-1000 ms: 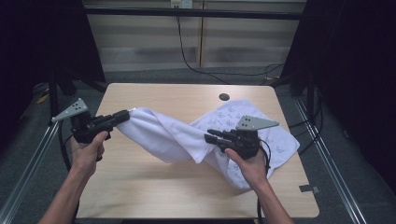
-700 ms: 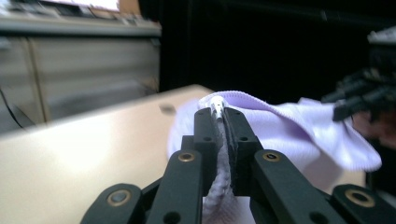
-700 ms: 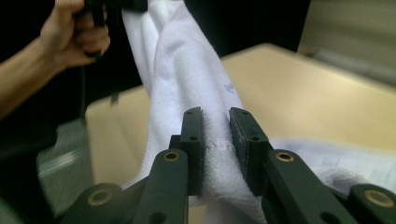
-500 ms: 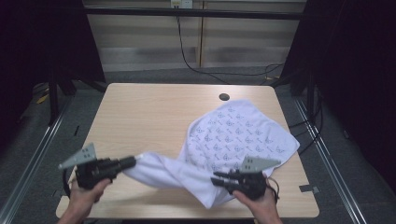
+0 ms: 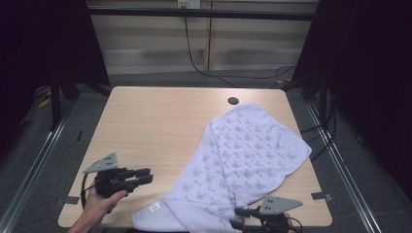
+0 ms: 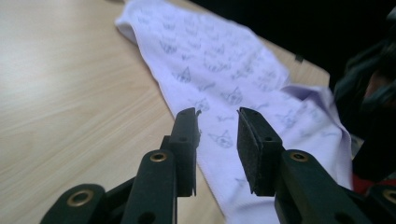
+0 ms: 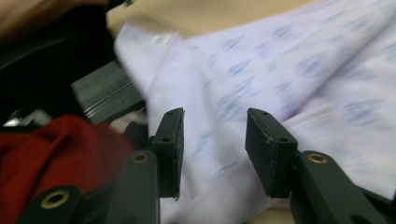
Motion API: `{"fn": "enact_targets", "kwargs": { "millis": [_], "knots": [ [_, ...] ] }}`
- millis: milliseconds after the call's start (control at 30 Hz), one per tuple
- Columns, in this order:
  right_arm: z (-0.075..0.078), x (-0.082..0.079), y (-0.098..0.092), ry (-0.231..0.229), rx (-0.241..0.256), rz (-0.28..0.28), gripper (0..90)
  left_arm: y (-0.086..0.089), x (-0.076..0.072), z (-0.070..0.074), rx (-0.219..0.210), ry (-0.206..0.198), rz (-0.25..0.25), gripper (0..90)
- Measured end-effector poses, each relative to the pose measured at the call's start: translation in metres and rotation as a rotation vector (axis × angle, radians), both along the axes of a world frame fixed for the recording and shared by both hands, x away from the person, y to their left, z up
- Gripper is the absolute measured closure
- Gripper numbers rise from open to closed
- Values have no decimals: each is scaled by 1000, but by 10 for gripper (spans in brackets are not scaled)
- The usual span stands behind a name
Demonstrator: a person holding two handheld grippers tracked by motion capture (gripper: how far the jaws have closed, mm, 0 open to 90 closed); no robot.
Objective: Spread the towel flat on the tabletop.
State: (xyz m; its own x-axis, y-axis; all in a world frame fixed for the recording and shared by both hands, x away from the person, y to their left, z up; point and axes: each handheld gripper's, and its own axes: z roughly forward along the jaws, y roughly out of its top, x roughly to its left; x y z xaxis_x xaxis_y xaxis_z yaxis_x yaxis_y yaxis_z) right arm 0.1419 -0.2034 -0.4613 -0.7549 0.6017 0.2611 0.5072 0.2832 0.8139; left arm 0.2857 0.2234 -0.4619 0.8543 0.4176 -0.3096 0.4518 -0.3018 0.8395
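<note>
Towel [image 5: 243,160] now lies flat toward 4 o'clock, dragged there and released. Left gripper [image 5: 141,175] and right gripper [image 7: 212,140] both gape empty, so this spreading pull looks finished.

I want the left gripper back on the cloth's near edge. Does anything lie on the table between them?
Nothing visible does. Bare tabletop separates the open left gripper from the patterned cloth; its fingers point straight at the fabric.

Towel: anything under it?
The towel lies flat on the table, near edge folded over itself, tag showing. No bulge; anything thin beneath would be hidden.
</note>
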Motion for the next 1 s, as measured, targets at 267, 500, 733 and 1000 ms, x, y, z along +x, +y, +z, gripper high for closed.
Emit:
{"fn": "enact_targets", "kwargs": {
  "millis": [267, 500, 733, 1000],
  "knots": [
    [-19, 57, -3, 68, -57, -91, 472, -73, 32, -34, 145, 64, -121, 694],
    [-16, 48, -4, 27, -86, -130, 860, -74, 16, -41, 250, 19, -131, 747],
    [-3, 9, -23, -31, -44, -182, 862, -36, -5, -40, 260, 12, -68, 760],
    [-4, -20, -40, -37, -57, -234, 854, 17, -39, -39, 251, 55, 19, 778]
  ]
}}
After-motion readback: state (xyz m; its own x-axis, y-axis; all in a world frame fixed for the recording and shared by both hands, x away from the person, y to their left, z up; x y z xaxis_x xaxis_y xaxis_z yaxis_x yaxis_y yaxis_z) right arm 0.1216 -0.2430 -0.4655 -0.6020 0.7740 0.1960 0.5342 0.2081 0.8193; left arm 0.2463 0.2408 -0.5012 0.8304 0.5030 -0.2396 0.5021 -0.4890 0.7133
